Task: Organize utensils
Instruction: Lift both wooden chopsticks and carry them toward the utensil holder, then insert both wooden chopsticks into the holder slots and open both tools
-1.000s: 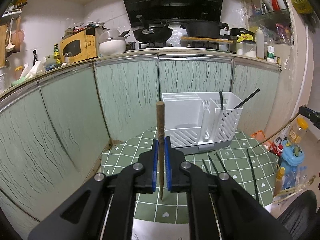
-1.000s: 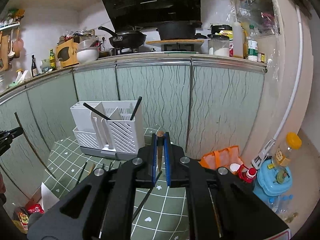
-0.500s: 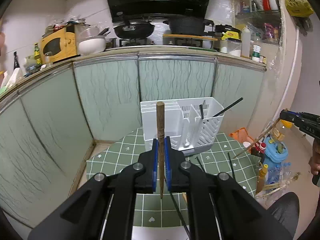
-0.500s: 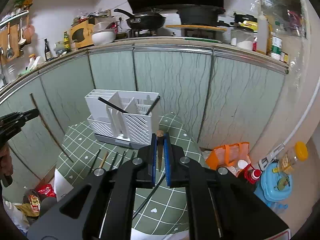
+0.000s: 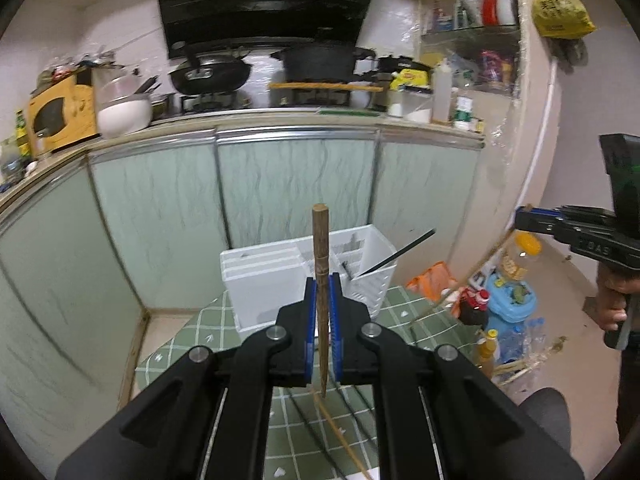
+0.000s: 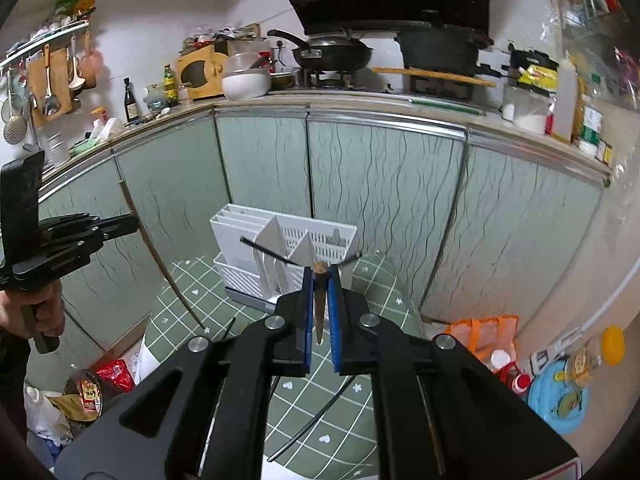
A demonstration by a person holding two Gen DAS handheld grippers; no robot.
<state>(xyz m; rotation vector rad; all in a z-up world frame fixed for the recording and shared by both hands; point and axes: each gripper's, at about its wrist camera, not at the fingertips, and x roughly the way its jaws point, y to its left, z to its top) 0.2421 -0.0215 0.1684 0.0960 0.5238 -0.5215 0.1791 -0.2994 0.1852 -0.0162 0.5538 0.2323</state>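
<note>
Both hand-held grippers are loaded right now: the left hand-held gripper [image 5: 321, 332] is clamped on a brown wooden chopstick [image 5: 321, 264] that stands nearly upright between its blue pads, and the right hand-held gripper [image 6: 319, 316] is pinched on a second wooden chopstick [image 6: 319, 300] the same way, with only its short top end poking above the pads.

What's changed over the last second: both have lifted and pulled back. From the left one, the white utensil caddy [image 5: 260, 280] used to sit off to the right ahead; now it's dead ahead, right behind the stick. From the right one, it went from ahead-left to straight ahead, and more of the green checked surface [image 6: 372, 276] shows below.

So my read is the pickup part is done and both sticks are being lined up for the drop. The caddy already has a black chopstick [image 5: 400, 256] leaning out of its slotted compartment, so that's probably the target. Several more loose sticks [image 5: 340, 436] lie on the surface below the left one, so plenty is left.
</note>
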